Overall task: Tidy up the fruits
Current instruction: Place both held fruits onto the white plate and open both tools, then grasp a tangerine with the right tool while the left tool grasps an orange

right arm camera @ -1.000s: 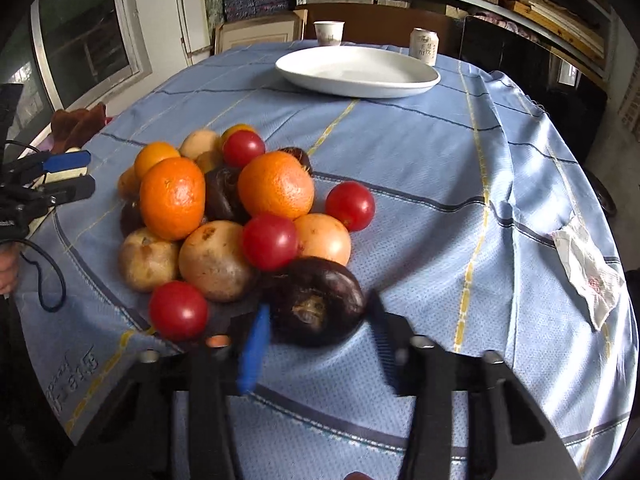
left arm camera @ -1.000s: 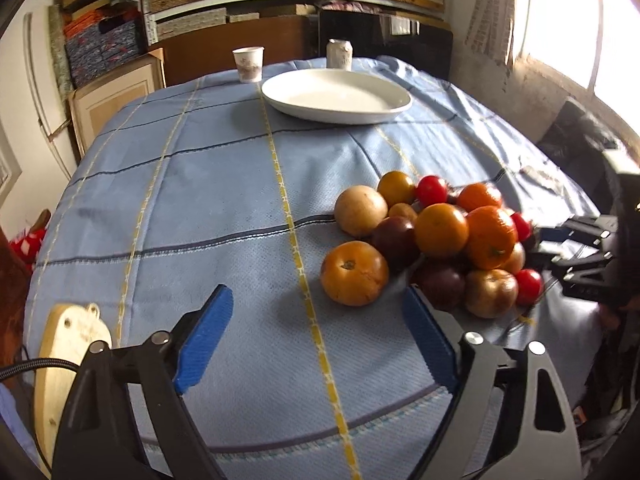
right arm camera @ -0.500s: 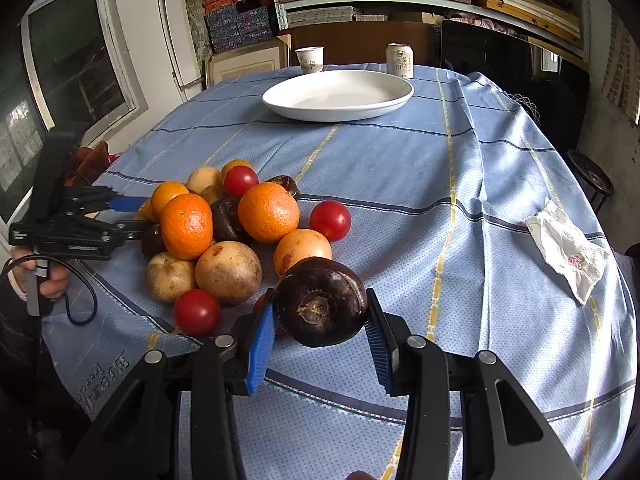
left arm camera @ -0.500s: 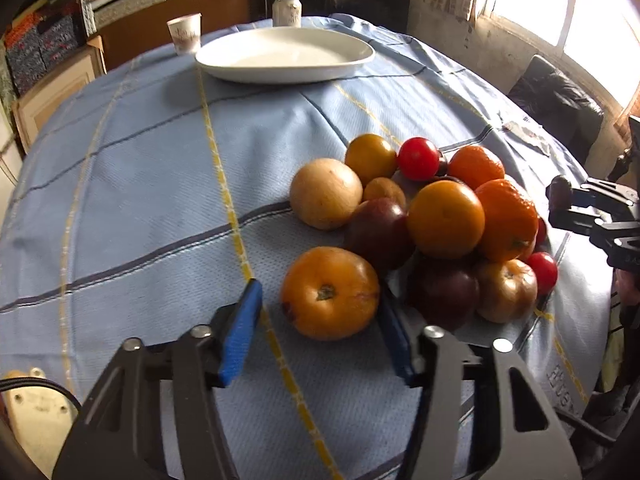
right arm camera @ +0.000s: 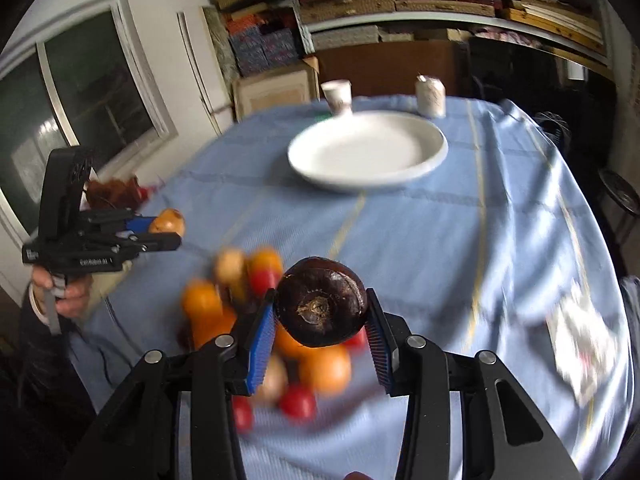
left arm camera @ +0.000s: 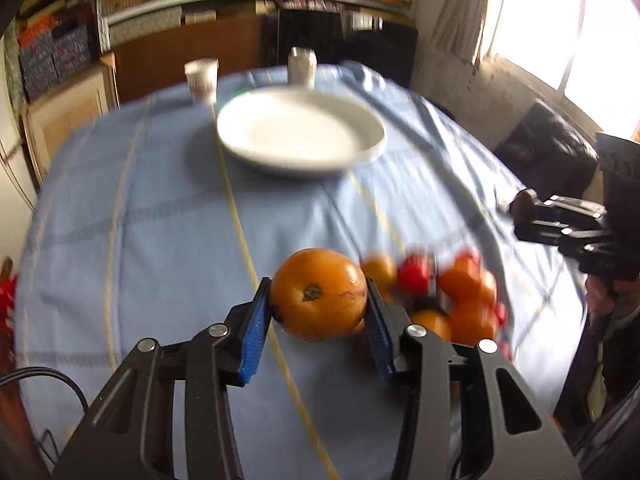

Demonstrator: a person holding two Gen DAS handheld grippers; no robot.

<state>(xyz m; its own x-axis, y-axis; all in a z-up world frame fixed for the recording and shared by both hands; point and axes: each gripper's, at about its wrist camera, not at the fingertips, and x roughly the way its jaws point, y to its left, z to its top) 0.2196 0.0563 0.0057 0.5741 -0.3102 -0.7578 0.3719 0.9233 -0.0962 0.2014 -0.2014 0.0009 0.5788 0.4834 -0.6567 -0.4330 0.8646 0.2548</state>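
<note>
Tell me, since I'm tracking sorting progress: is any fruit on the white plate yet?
No, the white plate lies bare in the right wrist view, with the fruit pile nearer on the cloth.

My left gripper (left arm camera: 319, 307) has just been closing and now clamps an orange fruit (left arm camera: 320, 294); my right gripper (right arm camera: 321, 315) grips a dark fruit (right arm camera: 322, 307).

A plate (left arm camera: 300, 136) sits on the table (left arm camera: 140, 220), with a cup (left arm camera: 201, 76) and a can (left arm camera: 302, 65) behind it. The fruit pile (left arm camera: 448, 296) lies nearer, to the plate's right; a napkin (right arm camera: 580, 340) lies further right.
</note>
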